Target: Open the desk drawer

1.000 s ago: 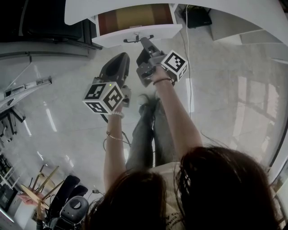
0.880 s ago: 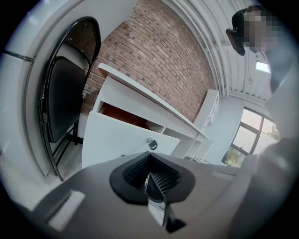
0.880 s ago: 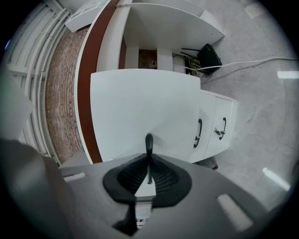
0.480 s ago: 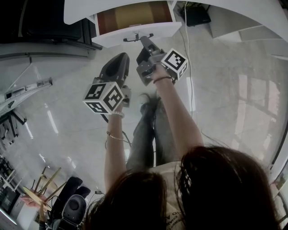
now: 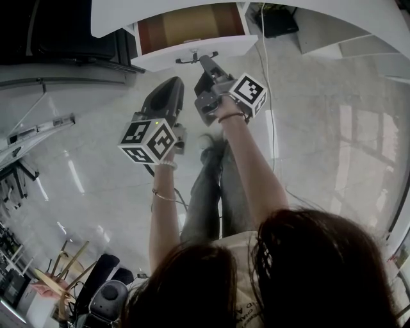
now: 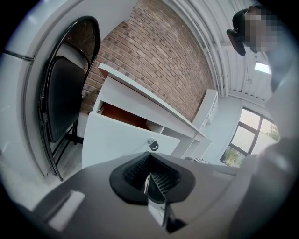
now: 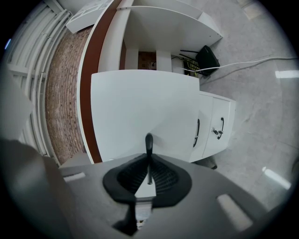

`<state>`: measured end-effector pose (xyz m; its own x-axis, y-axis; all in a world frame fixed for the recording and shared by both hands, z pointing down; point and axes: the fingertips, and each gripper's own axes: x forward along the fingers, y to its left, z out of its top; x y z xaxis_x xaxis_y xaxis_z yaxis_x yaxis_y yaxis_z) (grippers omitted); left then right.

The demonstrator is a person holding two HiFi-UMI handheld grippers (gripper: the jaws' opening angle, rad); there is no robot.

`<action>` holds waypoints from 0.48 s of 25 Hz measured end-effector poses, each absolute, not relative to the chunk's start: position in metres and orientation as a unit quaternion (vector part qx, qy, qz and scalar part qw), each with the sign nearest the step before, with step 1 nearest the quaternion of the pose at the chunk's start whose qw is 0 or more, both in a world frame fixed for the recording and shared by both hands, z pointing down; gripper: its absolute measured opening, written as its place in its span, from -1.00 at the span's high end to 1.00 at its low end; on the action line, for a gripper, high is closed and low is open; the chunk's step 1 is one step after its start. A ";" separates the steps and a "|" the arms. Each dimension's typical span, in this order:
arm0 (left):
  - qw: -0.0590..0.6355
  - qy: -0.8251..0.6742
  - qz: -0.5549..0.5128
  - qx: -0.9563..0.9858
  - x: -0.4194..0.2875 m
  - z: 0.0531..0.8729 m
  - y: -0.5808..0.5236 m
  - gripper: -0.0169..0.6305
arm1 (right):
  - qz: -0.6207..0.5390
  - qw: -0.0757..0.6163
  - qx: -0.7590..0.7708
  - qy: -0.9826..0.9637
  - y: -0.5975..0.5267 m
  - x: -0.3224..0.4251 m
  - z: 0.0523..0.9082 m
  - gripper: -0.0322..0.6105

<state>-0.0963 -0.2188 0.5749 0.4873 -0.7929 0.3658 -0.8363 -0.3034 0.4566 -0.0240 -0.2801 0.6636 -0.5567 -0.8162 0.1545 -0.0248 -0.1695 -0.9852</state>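
1. The white drawer [image 5: 192,46], reddish-brown inside, sits under the far edge of the white table [image 5: 106,18], straight ahead of the person. It already stands partly out, with its inside showing from above.
2. The right claw [image 7: 148,177] is pressed together on the slim dark bar handle [image 7: 148,142] in the middle of the drawer front. The bar runs right in between the jaws.
3. The left claw [image 6: 149,179] is pressed together on nothing. It hangs nearer the person and a little left of the handle, clear of the drawer.
4. The drawer front faces the person. Its long axis, like the handle's, runs left to right, and the drawer slides near to far.
5. I'd judge it a rigid, fairly light box that will run straight if pulled level. The thin, smooth handle is the only sensible hold. It is best taken at mid-length so the drawer doesn't skew and the bar doesn't slip free.
6. A small round lock [image 6: 152,144] shows on the white front, and a black folding chair [image 6: 65,93] stands left of the table.
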 end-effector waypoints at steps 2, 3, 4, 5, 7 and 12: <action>0.307 -0.504 0.037 0.806 -0.097 0.576 -0.220 0.95 | -0.672 0.294 -0.368 0.572 -0.280 -0.026 0.666 0.82; 0.308 -0.504 0.037 0.806 -0.097 0.577 -0.220 0.95 | -0.672 0.294 -0.369 0.571 -0.279 -0.026 0.667 0.82; 0.308 -0.503 0.038 0.806 -0.098 0.577 -0.220 0.95 | -0.672 0.293 -0.369 0.571 -0.279 -0.027 0.667 0.82; 0.308 -0.503 0.038 0.807 -0.098 0.577 -0.221 0.95 | -0.673 0.293 -0.369 0.570 -0.279 -0.027 0.668 0.82; 0.308 -0.502 0.039 0.807 -0.097 0.576 -0.221 0.95 | -0.674 0.292 -0.369 0.570 -0.278 -0.027 0.667 0.82; 0.308 -0.503 0.040 0.807 -0.097 0.575 -0.219 0.95 | -0.674 0.291 -0.365 0.572 -0.278 -0.026 0.667 0.82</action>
<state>-0.0969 -0.2188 0.5747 0.4905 -0.7874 0.3734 -0.8361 -0.3044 0.4563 -0.0257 -0.2782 0.6667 -0.5642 -0.8100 0.1599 -0.0260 -0.1762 -0.9840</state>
